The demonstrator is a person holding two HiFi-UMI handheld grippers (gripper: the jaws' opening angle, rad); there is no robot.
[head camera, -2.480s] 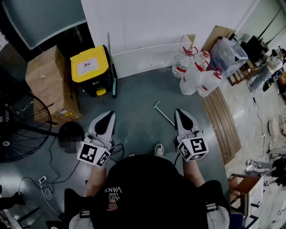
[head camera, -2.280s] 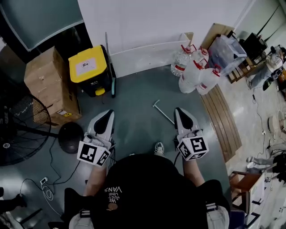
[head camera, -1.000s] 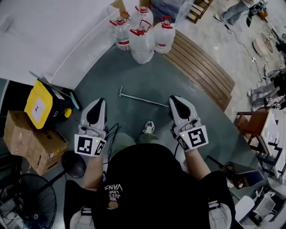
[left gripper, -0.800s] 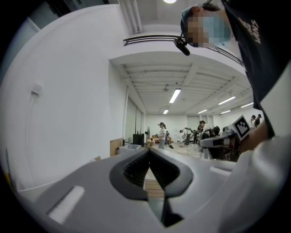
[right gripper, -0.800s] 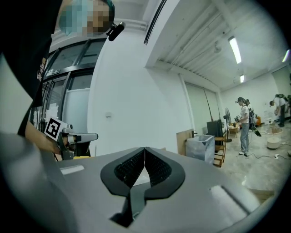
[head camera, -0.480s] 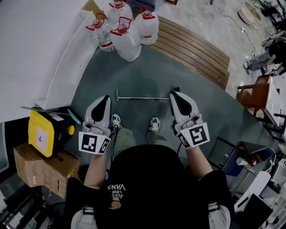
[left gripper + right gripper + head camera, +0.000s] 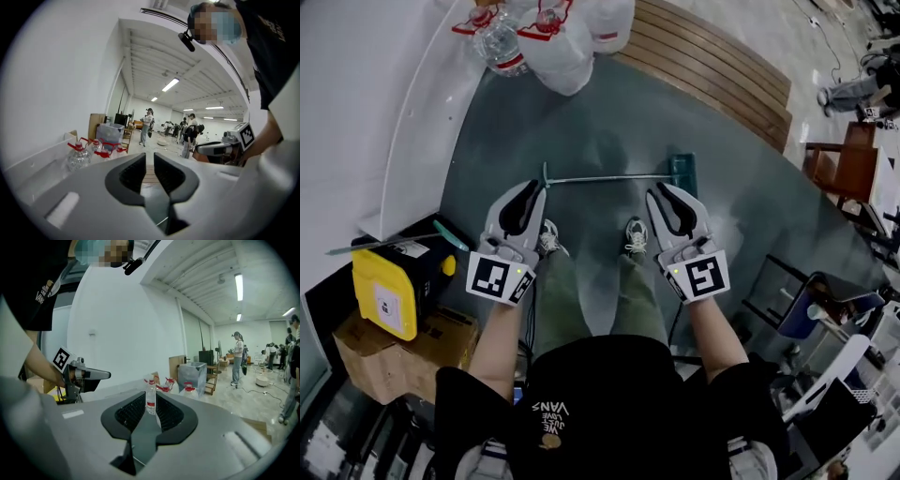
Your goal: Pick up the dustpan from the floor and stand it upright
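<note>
The dustpan lies flat on the grey floor: a thin metal handle [image 7: 609, 178] runs left to right, and the green pan [image 7: 682, 171] sits at its right end. In the head view my left gripper [image 7: 532, 186] hangs just short of the handle's left end, shut and empty. My right gripper [image 7: 662, 191] sits close to the pan end of the handle. Its jaws are opening and nothing is between them. The right gripper view shows only distant water bottles [image 7: 151, 397] through the narrow gap. The left gripper [image 7: 149, 159] points nearly level across the room.
Large water jugs [image 7: 553, 37] stand by the white wall at the top. Wooden slats [image 7: 712, 70] lie to the upper right. A yellow-lidded bin [image 7: 386, 291] and a cardboard box [image 7: 394, 352] are at the left. A brown chair [image 7: 844, 169] stands at the right. My shoes [image 7: 636, 234] are just behind the handle.
The view has swung round and both grippers have sunk toward the floor. The handle now lies just ahead of the fingertips, and the green pan has come into sight.
</note>
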